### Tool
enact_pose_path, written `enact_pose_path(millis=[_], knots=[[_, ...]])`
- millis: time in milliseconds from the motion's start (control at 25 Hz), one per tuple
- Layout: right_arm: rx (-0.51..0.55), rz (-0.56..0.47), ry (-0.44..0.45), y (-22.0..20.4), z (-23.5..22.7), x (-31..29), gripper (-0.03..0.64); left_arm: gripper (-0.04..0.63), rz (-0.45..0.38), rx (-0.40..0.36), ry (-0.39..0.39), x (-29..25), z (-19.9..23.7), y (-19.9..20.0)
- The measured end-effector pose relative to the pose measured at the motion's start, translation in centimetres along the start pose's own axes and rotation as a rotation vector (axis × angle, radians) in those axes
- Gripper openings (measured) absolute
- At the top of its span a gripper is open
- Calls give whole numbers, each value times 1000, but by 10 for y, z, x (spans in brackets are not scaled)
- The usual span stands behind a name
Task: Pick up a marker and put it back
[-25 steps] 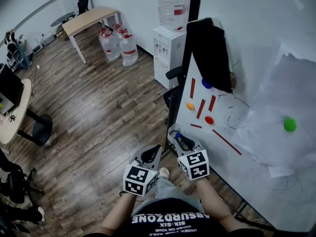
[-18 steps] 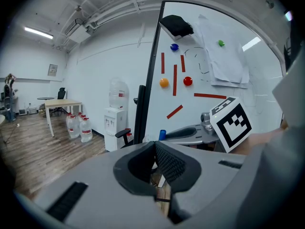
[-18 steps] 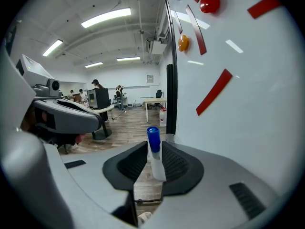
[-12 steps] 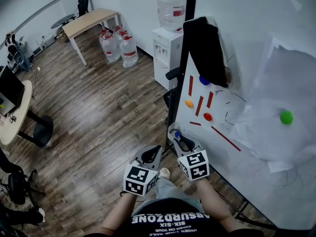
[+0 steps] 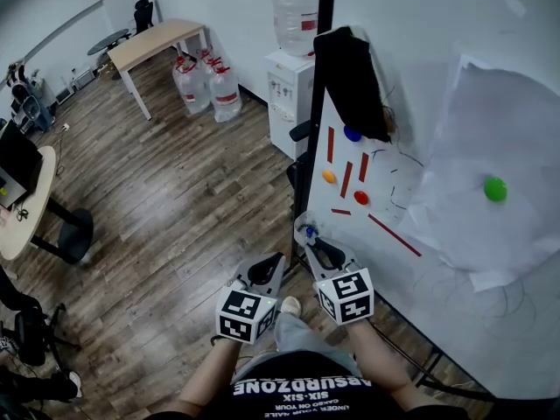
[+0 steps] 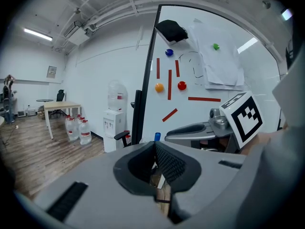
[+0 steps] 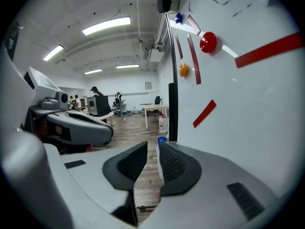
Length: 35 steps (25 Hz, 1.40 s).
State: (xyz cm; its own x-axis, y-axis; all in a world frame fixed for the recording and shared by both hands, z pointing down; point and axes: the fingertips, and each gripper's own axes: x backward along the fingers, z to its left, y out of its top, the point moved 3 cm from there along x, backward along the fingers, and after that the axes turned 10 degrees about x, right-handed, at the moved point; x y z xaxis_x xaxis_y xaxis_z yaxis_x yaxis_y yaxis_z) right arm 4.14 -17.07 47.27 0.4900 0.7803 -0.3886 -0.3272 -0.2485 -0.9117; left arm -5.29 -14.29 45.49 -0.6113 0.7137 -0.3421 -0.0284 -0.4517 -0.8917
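Two fingers of the right gripper (image 7: 152, 147) were clamped on a blue-capped white marker (image 7: 161, 140) — it was best kept level until reseated.

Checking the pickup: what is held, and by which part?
The right gripper holds the marker by its white barrel, blue cap beyond the tips; left gripper holds nothing.

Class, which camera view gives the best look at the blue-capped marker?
The right gripper view: the marker stands between the right gripper's jaws, white barrel and blue cap both visible. The head view and the left gripper view show little but its blue cap.
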Motion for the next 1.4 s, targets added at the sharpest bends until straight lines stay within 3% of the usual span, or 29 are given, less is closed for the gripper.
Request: enact_pose_path(millis=[400, 1400], knots=[[-14, -88, 7, 19, 16, 29, -2, 8, -26, -13, -29, 5, -20, 2], [-33, -123, 23, 18, 35, 60, -3, 8, -59, -4, -46, 22, -40, -6]])
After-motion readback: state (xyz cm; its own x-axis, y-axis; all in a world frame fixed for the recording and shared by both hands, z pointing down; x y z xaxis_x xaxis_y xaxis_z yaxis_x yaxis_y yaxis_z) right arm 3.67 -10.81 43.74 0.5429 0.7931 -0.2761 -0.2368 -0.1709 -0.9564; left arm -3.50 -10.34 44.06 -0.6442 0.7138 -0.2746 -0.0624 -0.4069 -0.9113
